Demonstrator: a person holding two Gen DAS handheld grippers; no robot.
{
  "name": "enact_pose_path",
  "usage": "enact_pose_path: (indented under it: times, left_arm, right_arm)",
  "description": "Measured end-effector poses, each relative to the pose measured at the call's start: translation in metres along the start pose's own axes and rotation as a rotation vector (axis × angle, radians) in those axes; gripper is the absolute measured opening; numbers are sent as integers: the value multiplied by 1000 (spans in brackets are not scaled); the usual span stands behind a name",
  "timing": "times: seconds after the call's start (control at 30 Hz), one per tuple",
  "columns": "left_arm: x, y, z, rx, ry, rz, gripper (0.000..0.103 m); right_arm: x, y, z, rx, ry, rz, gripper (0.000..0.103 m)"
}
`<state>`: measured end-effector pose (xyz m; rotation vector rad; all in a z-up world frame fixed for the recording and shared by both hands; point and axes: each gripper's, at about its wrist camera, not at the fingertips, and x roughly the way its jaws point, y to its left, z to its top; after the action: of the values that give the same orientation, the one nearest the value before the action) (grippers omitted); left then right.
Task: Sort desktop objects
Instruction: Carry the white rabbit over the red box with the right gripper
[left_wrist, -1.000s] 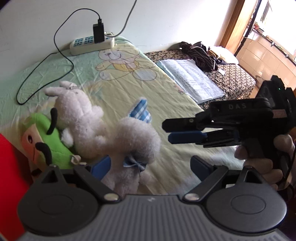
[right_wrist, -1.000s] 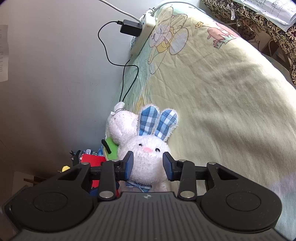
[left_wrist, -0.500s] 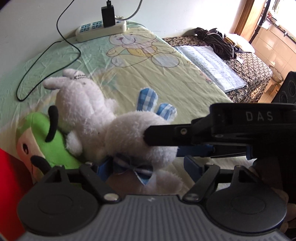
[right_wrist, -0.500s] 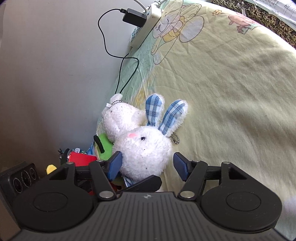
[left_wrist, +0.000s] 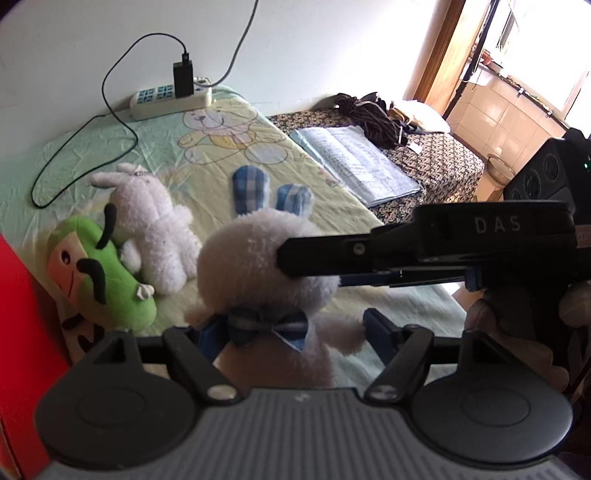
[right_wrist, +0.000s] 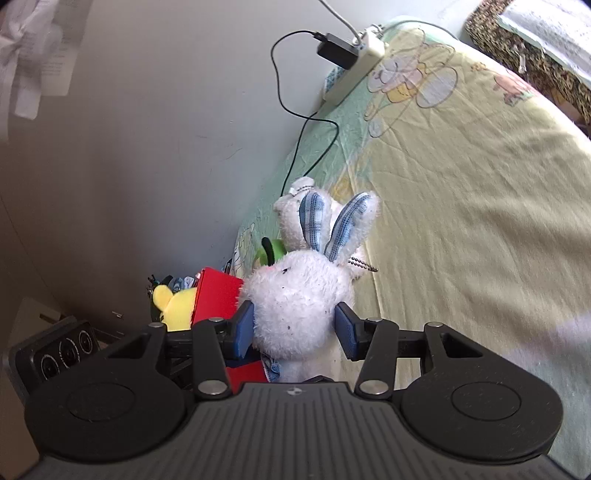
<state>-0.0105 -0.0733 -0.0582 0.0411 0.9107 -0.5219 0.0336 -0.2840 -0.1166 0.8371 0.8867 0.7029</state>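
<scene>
- The white rabbit with blue checked ears (right_wrist: 295, 299) is off the sheet-covered bench (right_wrist: 480, 229), caught between both pairs of tongs near the bench's front left corner.
- The right tongs (right_wrist: 295, 328) are closing on its head, blue pads pressed into the fur on either side.
- The left tongs (left_wrist: 291, 332) are closing too, around the body just below the bow tie; the left pad sits against the fur, but the right pad stands a little clear of the rabbit's arm, so I cannot call that a firm grip.
- Risk: two grips on one soft toy could pull against each other, stretching the neck seam or dragging the plush out of one pair.
- Risk: the fur compresses easily, so the head may squeeze out of the right pads if they bite only the pile.
- Risk: the second white plush (left_wrist: 151, 221) and the green plush (left_wrist: 99, 273) lie just beside it and could be knocked by a swing.
- Hidden: the rabbit's legs are behind the left gripper body, and its face is turned away in the left wrist view.
- Hidden: the right gripper's arm crosses the head, covering the far pad there.
- Cut off: the red object (right_wrist: 218, 299) at the bench's edge; I cannot tell whether it is a bin.
</scene>
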Motion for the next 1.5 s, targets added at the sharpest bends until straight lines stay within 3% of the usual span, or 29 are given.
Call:
enact_pose_path:
  times: [0.13, 0.3, 0.47, 0.7, 0.97, 1.23, 1.5]
  left_arm:
    - [-40, 5, -11, -18, -73, -24, 76]
    - [-96, 35, -19, -32, -175, -26, 76]
    - [-149, 77, -29, -33, -263, 15, 76]
    - [-206, 149, -61, -73, -329, 123, 78]
    - [-212, 219, -87, -123, -251, 233, 78]
    - [-181, 270, -107, -195, -107, 253, 77]
    - [-159, 271, -108, -145, -23, 238, 80]
  right_arm:
    - [-12, 45, -12, -173, -17, 27, 50]
    - [-6, 89, -22, -282, -60, 65, 50]
    - [26, 144, -32, -353, -92, 119, 50]
    - [97, 219, -47, -463, -48, 189, 50]
    - [181, 260, -76, -525, 21, 191, 49]
    - [245, 267, -99, -564, 126, 55, 48]
    - [260, 268, -112, -640, 148, -117, 47]
